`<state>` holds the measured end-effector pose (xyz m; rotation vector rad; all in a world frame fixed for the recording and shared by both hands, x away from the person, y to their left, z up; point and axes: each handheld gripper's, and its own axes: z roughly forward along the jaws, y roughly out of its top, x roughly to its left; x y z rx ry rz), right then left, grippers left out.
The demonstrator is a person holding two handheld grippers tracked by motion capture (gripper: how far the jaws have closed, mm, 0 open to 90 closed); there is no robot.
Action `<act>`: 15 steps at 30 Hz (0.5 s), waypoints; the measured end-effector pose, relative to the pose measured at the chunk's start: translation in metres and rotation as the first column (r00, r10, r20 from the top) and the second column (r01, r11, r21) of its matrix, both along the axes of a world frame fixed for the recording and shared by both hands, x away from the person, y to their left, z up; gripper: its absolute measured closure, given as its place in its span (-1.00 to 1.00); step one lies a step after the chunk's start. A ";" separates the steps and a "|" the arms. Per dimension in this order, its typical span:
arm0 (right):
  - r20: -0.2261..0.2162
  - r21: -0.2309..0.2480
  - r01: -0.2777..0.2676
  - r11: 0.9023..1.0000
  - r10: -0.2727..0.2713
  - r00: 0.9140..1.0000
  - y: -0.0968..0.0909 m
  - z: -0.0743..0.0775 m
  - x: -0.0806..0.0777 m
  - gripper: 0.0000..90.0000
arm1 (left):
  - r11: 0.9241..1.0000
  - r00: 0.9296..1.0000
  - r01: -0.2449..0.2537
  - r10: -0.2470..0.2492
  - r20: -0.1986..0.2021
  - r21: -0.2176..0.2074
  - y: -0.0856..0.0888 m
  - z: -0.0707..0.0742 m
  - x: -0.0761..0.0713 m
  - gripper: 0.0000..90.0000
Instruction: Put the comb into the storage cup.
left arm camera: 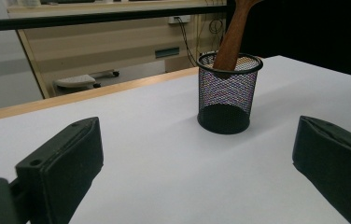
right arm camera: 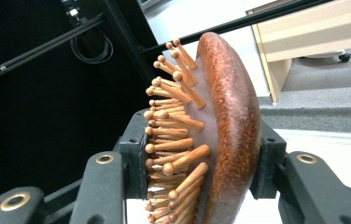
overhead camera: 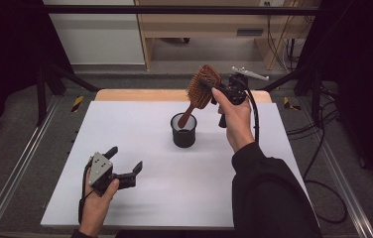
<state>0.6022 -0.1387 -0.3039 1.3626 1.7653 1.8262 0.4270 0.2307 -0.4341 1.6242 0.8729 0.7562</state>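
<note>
The right gripper (overhead camera: 213, 88) is closed on the head of a wooden brush (overhead camera: 203, 88), one jaw bearing on the bristle side and the other on the smooth rounded back, as the right gripper view shows; the jaws stand about half apart because the head fills the space between them. Below the gripper and a little toward the person, the brush handle slants down into a black mesh cup (overhead camera: 183, 130), its tip inside the rim. The left gripper (overhead camera: 125, 165) is held wide open with nothing between its jaws, resting low over the table (overhead camera: 140, 198), with the cup well ahead of it.

The step in hand appears to be the seating of the brush in the cup. It would be done well if the grip is kept firm on the head while the handle is lowered straight along its own slant, so that the light cup is not levered over by the tip against the wall. The jaws should be opened only once the handle end is felt to be on the cup floor and the head leans on the rim.

The brush (right arm camera: 220, 135) is reddish-brown wood with a glossy oval back and rows of pale, ball-tipped wooden pins set in a cushion.
</note>
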 end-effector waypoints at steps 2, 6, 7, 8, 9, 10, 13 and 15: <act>-0.002 -0.005 -0.002 1.000 0.002 1.000 0.001 -0.002 0.001 0.14 | 1.000 1.000 0.000 0.000 -0.001 0.000 0.000 0.000 0.000 -0.96; -0.005 -0.018 -0.005 1.000 0.005 1.000 0.004 -0.006 0.004 0.14 | 1.000 1.000 0.001 -0.001 -0.001 0.001 0.000 0.000 0.000 -0.96; -0.010 -0.017 -0.006 1.000 0.006 1.000 0.005 -0.006 0.004 0.14 | 1.000 1.000 0.002 -0.002 -0.001 0.000 0.000 0.000 0.000 -0.96; -0.007 -0.021 -0.007 1.000 0.007 1.000 0.005 -0.007 0.004 0.14 | 1.000 1.000 0.002 -0.002 -0.001 0.000 0.000 0.000 0.000 -0.96; -0.013 -0.020 -0.010 1.000 0.009 1.000 0.006 -0.008 0.004 0.14 | 1.000 1.000 0.002 -0.002 -0.002 0.000 0.000 0.000 0.000 -0.96; -0.013 -0.020 -0.012 1.000 0.012 1.000 0.007 -0.009 0.005 0.14 | 1.000 1.000 0.002 -0.002 -0.001 -0.001 0.000 0.000 0.000 -0.96; -0.021 -0.020 -0.017 1.000 0.016 1.000 0.009 -0.012 0.006 0.14 | 1.000 1.000 0.002 -0.002 -0.001 0.000 0.000 0.000 0.000 -0.96; -0.024 -0.019 -0.016 1.000 0.015 1.000 0.010 -0.014 0.007 0.14 | 1.000 1.000 0.002 -0.002 -0.001 -0.001 0.001 0.000 0.000 -0.96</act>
